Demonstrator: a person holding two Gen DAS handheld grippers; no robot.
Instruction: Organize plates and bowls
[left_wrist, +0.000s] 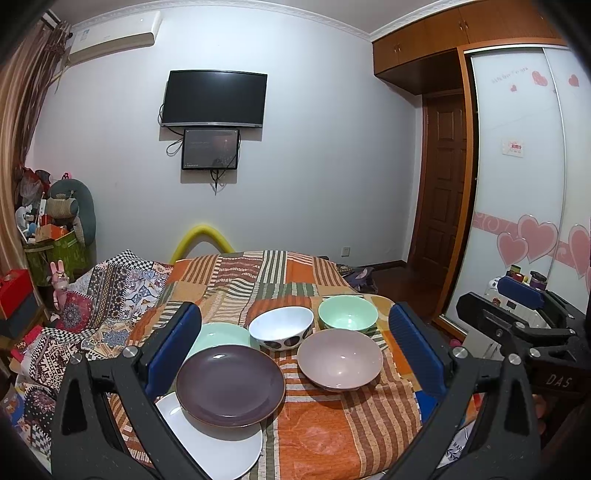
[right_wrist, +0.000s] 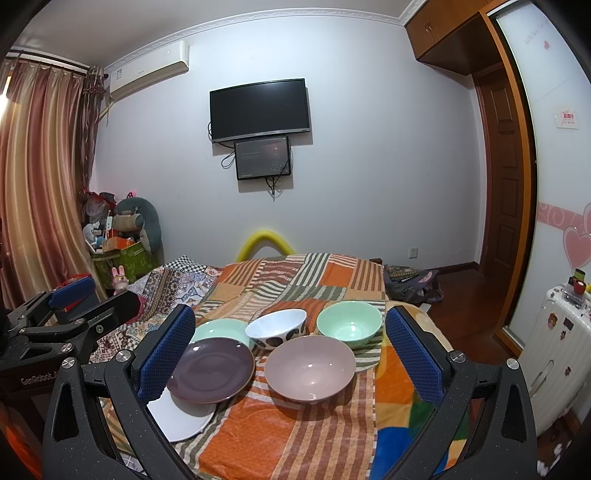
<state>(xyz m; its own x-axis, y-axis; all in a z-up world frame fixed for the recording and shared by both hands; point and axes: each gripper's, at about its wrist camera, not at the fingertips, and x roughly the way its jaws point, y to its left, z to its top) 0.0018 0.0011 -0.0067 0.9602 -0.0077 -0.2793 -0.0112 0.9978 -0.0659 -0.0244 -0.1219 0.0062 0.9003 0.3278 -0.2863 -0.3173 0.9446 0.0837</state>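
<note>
The left gripper (left_wrist: 295, 343) hangs above the near edge of the bed with its jaws spread wide and nothing between them. The right gripper (right_wrist: 290, 347) does the same beside it. Both appear held back and level, probably so each camera takes in the whole spread before a first pick.

On the striped blanket (left_wrist: 314, 435) the crockery falls into two loose groups. To the left, a purple plate (left_wrist: 229, 385) lies partly over a white plate (left_wrist: 214, 446), with a green plate (left_wrist: 221, 334) just behind. To the right are a pink bowl (left_wrist: 340, 359), a green bowl (left_wrist: 348, 314) and a spotted white bowl (left_wrist: 281, 328). The bowls stand apart, unnested, so stacking looks not yet begun.
</note>
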